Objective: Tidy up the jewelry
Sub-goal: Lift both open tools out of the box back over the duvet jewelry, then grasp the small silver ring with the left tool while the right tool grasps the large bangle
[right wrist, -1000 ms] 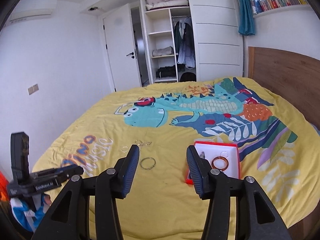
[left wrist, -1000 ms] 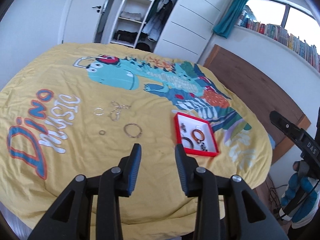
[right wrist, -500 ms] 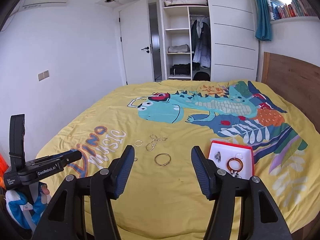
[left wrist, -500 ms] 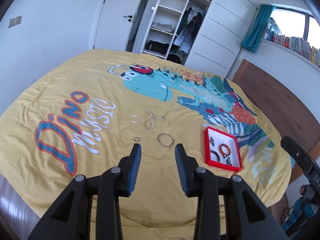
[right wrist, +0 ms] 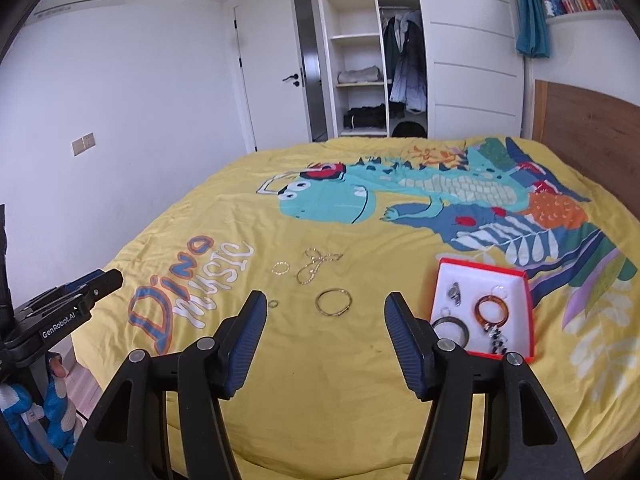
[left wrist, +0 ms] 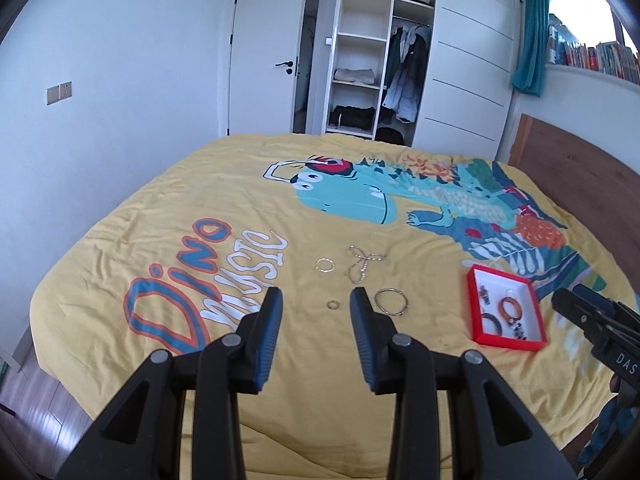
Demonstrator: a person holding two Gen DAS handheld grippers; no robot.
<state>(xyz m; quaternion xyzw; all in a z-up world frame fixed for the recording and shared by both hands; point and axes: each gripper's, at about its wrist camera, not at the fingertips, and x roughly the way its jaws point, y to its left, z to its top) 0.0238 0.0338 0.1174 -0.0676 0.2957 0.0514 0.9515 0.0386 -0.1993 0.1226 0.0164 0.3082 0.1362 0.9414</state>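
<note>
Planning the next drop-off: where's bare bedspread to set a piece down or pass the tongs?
Free: the yellow strip between the large gold bangle and the red tray, and the near bedspread below both. Crowded: the tray's near half, and the cluster of chain, hoop and small ring.

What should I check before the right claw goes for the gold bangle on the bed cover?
1. Right claw empty, jaws apart after just opening: ok.
2. Left claw empty, clear of the gold bangle: ok.
3. Bangle lies alone, apart from the chain: ok.
4. Red tray has a free spot: ok.
5. Bangle lies flat enough to pinch: cannot tell.
</note>
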